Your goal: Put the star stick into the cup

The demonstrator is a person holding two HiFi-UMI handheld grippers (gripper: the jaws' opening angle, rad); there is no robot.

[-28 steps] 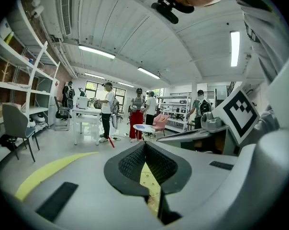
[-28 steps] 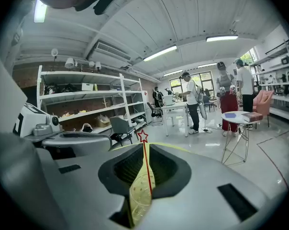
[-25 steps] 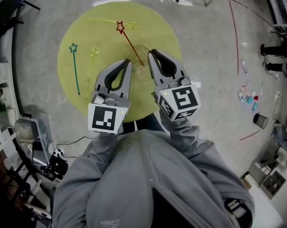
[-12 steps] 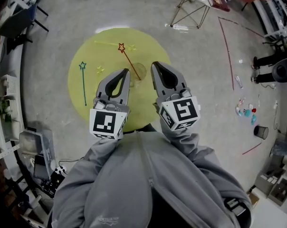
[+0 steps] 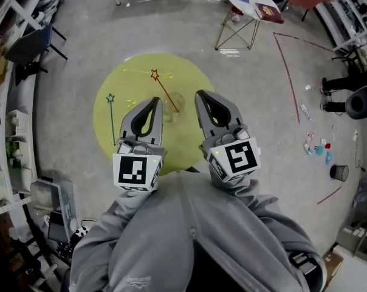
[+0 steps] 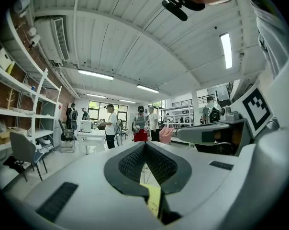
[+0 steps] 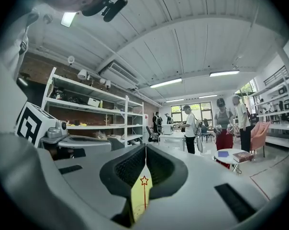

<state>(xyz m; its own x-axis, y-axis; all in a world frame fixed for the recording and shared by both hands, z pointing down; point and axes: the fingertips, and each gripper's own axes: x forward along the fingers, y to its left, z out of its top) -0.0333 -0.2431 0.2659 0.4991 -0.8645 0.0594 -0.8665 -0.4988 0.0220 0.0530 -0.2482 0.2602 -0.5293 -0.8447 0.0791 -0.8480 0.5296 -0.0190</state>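
On the round yellow table point(image 5: 171, 66), a red star stick point(image 5: 164, 91) seems to lean in the cup point(image 5: 175, 102). The left gripper point(image 5: 155, 100) and right gripper point(image 5: 200, 94) hang closed and empty. The next move likely calls for opening onto the green star stick point(image 5: 112, 120) at the cup's nine o'clock.

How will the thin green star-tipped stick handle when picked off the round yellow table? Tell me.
The thin green star-tipped stick looks long and very slender, so probably light and bendy. It lies flat on the round yellow table, so pinching it up may be fiddly and it could slide. Its star head likely stops rolling.
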